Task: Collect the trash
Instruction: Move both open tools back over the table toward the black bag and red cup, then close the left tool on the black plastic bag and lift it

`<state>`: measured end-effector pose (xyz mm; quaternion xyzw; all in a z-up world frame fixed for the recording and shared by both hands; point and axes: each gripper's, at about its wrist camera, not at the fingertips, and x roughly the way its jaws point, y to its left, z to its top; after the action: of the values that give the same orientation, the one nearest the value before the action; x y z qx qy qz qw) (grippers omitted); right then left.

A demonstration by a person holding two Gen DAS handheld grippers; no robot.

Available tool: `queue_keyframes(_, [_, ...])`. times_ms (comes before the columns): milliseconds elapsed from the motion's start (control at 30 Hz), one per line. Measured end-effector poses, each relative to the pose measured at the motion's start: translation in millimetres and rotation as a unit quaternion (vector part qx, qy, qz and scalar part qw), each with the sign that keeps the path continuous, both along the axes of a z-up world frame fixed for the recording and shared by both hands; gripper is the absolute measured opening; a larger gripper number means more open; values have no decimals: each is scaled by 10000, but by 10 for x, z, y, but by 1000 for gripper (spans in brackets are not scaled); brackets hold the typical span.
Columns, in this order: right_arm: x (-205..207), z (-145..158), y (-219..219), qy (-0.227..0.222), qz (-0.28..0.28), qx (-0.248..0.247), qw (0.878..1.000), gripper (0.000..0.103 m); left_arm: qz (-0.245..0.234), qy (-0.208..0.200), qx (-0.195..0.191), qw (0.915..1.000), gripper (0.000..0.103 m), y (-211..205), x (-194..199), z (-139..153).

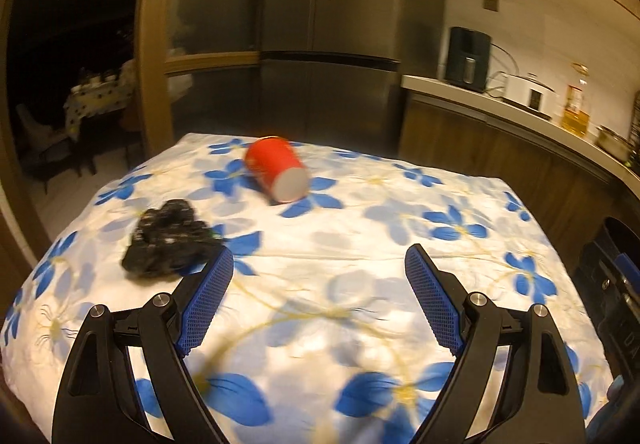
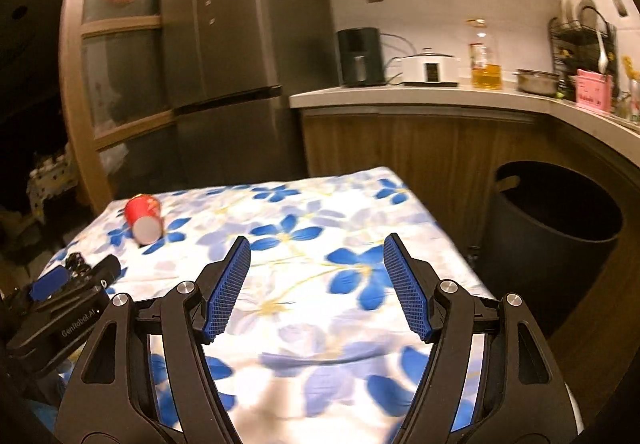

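Observation:
A red paper cup point(image 1: 277, 172) lies on its side at the far part of the flowered tablecloth point(image 1: 360, 244), its white base facing me. A crumpled black wrapper point(image 1: 166, 240) lies nearer, just left of my left gripper point(image 1: 319, 264), which is open with nothing between its blue pads. In the right wrist view the red cup point(image 2: 144, 219) is far left, and my right gripper point(image 2: 317, 256) hangs open over the cloth point(image 2: 320, 284), empty. The left gripper's body point(image 2: 68, 296) shows at the left edge there.
A dark round bin point(image 2: 556, 240) stands on the floor right of the table. Behind are a grey fridge point(image 2: 236, 63) and a counter point(image 2: 440, 95) with an appliance, a cooker, an oil bottle and a pot. A dim room with a second table point(image 1: 96, 103) lies far left.

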<state>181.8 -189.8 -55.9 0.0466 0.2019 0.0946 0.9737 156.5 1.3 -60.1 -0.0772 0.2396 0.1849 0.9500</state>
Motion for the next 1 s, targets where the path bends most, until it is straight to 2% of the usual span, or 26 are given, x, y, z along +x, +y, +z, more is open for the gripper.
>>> queue_keyframes(133, [29,-15,211,4,188,-21,9998,68,370,-12,45,9993,84,248,-12,-9])
queue_keyframes(300, [77,-54,421,56,377,-15,9993,68,1018,64,248,9945,84,640,65,-18])
queue_keyframes(467, [139,-102,637,115,549,-56,9984,68,1415,347,208,9891,83,1003,235,-115])
queue_keyframes(733, [248,-117,912,154,747,-55,9971,68,1362,976,-258,9855,57,1219,483,-360])
queue_keyframes(1000, [359,-99,1185,172,960,-98,9952,68,1134,975,-565,9871,32,1282,492,-422])
